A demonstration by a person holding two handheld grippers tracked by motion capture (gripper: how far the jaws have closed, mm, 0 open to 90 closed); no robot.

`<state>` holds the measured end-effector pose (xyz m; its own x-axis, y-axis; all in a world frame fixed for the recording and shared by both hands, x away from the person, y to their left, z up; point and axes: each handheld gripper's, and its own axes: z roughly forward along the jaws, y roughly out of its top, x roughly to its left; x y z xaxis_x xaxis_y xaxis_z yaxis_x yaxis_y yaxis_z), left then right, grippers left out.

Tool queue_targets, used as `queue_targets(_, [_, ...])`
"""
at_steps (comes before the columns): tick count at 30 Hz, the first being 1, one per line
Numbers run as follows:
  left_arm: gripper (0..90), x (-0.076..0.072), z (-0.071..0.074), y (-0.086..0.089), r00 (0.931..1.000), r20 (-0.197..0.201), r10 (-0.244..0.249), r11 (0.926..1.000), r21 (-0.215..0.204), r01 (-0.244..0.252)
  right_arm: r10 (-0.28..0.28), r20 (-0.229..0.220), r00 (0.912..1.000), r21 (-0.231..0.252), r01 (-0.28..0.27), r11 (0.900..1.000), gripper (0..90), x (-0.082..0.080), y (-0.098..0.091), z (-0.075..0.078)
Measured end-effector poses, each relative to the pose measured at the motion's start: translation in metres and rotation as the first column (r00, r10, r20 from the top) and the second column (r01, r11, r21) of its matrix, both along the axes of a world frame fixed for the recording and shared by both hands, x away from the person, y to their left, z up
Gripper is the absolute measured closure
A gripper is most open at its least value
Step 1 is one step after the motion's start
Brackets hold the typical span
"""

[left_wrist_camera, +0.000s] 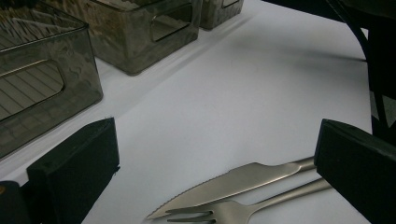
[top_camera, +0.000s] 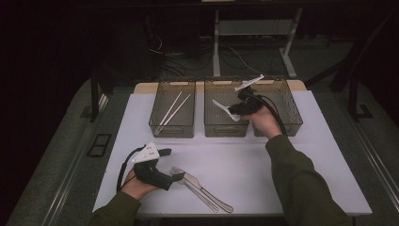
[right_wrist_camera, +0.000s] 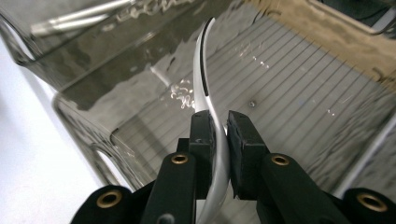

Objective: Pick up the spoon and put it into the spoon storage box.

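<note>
My right gripper (top_camera: 236,109) hangs over the middle smoked-plastic bin (top_camera: 226,128), shut on the handle of a white plastic spoon (top_camera: 224,109). In the right gripper view the spoon (right_wrist_camera: 204,79) stands edge-on between the pads, above the bin's ribbed floor (right_wrist_camera: 289,84). My left gripper (top_camera: 171,165) rests low on the white table near the front edge and is open. A metal knife (left_wrist_camera: 233,181) and a metal fork (left_wrist_camera: 219,213) lie side by side between its jaws, untouched. In the high view the fork (top_camera: 179,173) and knife (top_camera: 209,192) run toward the front right.
Three bins stand in a row at the back. The left bin (top_camera: 172,123) holds a pair of pale chopsticks (top_camera: 173,109); the right bin (top_camera: 288,110) is beside my right hand. White tabletop (top_camera: 244,160) lies open between the bins and the cutlery.
</note>
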<state>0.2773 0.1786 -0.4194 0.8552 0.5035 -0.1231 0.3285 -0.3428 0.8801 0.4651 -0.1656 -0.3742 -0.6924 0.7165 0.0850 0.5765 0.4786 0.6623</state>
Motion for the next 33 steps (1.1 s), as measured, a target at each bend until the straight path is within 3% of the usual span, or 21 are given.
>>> queue_targets(9, [0.0, -0.001, 0.0, -0.001, 1.0, 0.003, -0.006, 1.0, 0.003, 0.006, 0.022, -0.038, 0.999, -0.071, -0.025, 0.9971, 80.3, 0.004, 0.014, -0.017])
queue_targets(17, [0.0, 0.0, 0.0, -0.001, 1.0, 0.001, -0.008, 0.9999, 0.006, 0.008, 0.02, -0.05, 0.9985, -0.075, -0.024, 0.9969, 77.6, 0.004, 0.016, -0.017])
queue_targets(24, [0.0, -0.001, 0.0, -0.001, 1.0, 0.002, -0.009, 1.0, 0.005, 0.009, -0.003, -0.037, 0.9993, -0.019, 0.002, 0.9998, 61.3, 0.004, 0.012, -0.014])
queue_targets(28, [0.0, -0.001, 0.0, -0.001, 1.0, 0.003, -0.006, 1.0, 0.004, 0.006, -0.017, -0.033, 0.9993, 0.058, 0.019, 0.9981, 50.4, -0.001, 0.003, -0.004])
queue_targets(33, [0.0, -0.001, 0.0, -0.002, 1.0, 0.003, -0.007, 0.9999, 0.011, 0.006, -0.031, -0.01, 0.9995, 0.182, 0.032, 0.9827, 39.3, -0.015, -0.02, 0.008])
